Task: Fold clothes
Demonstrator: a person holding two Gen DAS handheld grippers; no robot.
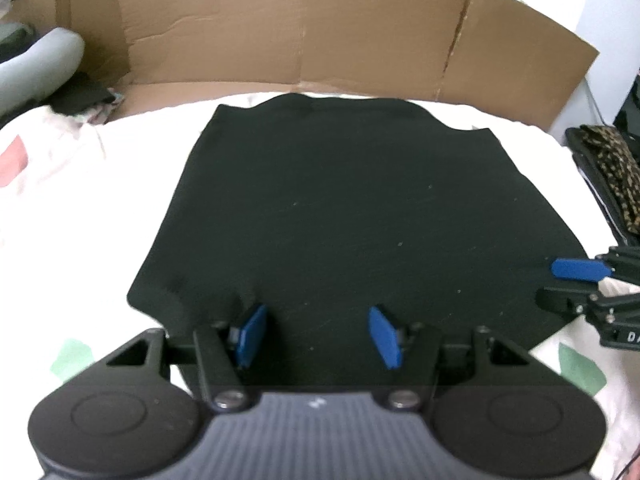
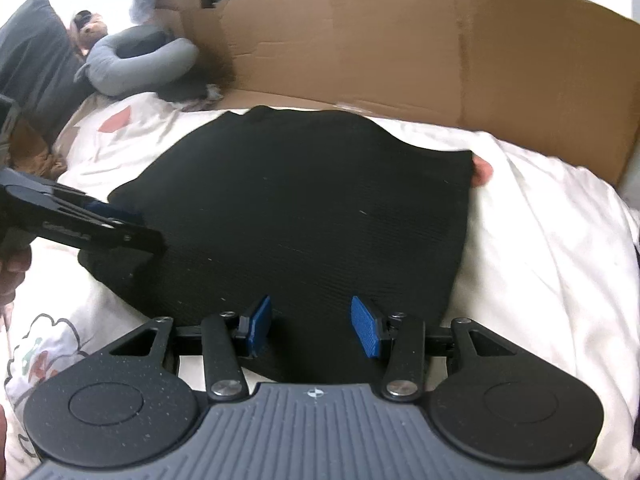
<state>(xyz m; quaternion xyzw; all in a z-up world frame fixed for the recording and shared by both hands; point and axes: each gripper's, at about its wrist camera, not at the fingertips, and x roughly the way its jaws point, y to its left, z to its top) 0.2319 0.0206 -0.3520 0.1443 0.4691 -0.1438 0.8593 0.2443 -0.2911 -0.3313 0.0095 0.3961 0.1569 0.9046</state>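
A black garment point(image 1: 344, 216) lies spread flat on a white bedsheet point(image 1: 80, 200). It also shows in the right wrist view point(image 2: 312, 216). My left gripper point(image 1: 318, 336) is open and empty, over the garment's near edge. My right gripper point(image 2: 312, 330) is open and empty, over the near edge on the garment's right side. The right gripper also shows at the right edge of the left wrist view point(image 1: 560, 284). The left gripper shows at the left of the right wrist view point(image 2: 140, 228), over the garment's left corner.
A brown cardboard sheet point(image 1: 304, 40) stands along the bed's far side. A grey neck pillow point(image 2: 132, 60) and a dark pillow point(image 2: 36, 60) lie at the far left. A leopard-print item point(image 1: 612, 172) sits at the right.
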